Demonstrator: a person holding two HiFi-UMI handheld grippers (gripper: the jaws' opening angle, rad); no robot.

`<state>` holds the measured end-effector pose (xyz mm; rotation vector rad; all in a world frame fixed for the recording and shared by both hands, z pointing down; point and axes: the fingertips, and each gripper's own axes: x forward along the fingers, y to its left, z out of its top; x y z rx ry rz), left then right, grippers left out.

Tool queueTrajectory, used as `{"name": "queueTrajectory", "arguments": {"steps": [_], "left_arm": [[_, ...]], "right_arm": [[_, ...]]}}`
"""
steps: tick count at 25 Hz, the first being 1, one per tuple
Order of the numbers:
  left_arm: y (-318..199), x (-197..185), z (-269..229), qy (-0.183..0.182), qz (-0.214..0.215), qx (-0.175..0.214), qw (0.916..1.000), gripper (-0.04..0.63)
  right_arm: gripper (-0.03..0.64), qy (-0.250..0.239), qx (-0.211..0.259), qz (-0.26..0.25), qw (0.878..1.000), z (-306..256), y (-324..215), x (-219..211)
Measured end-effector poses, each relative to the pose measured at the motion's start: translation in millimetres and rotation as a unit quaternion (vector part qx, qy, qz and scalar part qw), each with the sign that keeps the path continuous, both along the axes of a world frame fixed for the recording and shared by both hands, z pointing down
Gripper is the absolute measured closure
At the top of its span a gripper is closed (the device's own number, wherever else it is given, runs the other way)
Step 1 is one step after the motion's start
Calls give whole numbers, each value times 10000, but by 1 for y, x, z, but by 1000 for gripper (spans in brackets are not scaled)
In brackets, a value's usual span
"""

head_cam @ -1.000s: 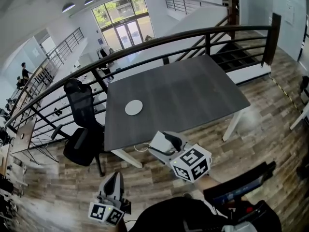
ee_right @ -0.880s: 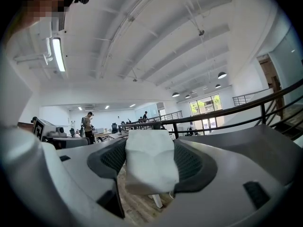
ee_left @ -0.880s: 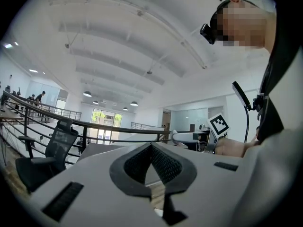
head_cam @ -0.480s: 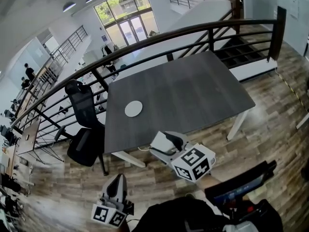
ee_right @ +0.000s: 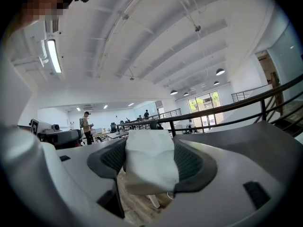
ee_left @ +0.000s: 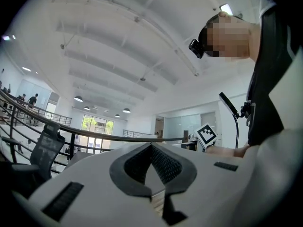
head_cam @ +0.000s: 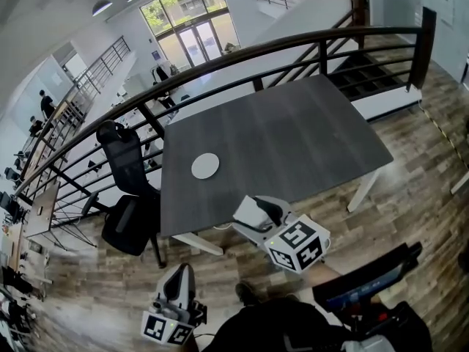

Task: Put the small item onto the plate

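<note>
A small round white plate [head_cam: 205,166] lies on the dark grey table [head_cam: 293,138], towards its left side. My right gripper [head_cam: 251,210] hovers just off the table's near edge, below and right of the plate. It is shut on a small pale white item [ee_right: 149,167] that fills the gap between the jaws of the right gripper [ee_right: 149,150]. My left gripper [head_cam: 178,276] hangs low over the wooden floor, well short of the table. In the left gripper view the left gripper [ee_left: 151,148] points upward at the ceiling, its dark pads [ee_left: 165,167] pressed together with nothing between them.
A black office chair [head_cam: 128,189] stands at the table's left edge. A dark curved railing [head_cam: 293,46] runs behind the table, with stairs [head_cam: 359,83] at the far right. White table legs [head_cam: 363,185] reach the wood floor. A black stand [head_cam: 366,277] sits by my right side.
The head view has shifted slightly. The right gripper with the white item has drifted a little to the right and down in the picture. The left gripper stays low.
</note>
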<state>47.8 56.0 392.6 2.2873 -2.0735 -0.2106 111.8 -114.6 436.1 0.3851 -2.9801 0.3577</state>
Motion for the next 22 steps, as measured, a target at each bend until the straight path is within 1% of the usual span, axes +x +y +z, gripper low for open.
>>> {"name": "queueTrajectory", "arguments": {"steps": [3,7,9,10,13,16,19,22], "left_arm": [[-7,-15,-2,-43,178,41,9998,592],[-18,-35,3,-383,336,-116,9986,592],[-24,-48,4,-436,391,-95,9982,592],[-27,-55,3,-367,386,-82,9985,592],[-38,-78,1,45,403,-60,9992,592],[-46,-99,1,287,499,-13,9983,592],[-51,-126,15,448,408,-257,9978,592],[-55,-150,21,553,362,-368,9971,592]], "right_arm": [[301,8,-8,20,10000,-3,-2,-15],[301,57,64,71,9999,-6,-7,-38],[301,84,62,96,9999,-7,-11,-52],[301,98,61,96,9999,-7,-12,-59],[301,162,54,122,9998,-4,-17,-79],[301,211,33,175,9996,-2,-21,-96],[301,267,25,252,9993,-1,-27,-111],[301,285,31,311,9991,-2,-31,-128]]}}
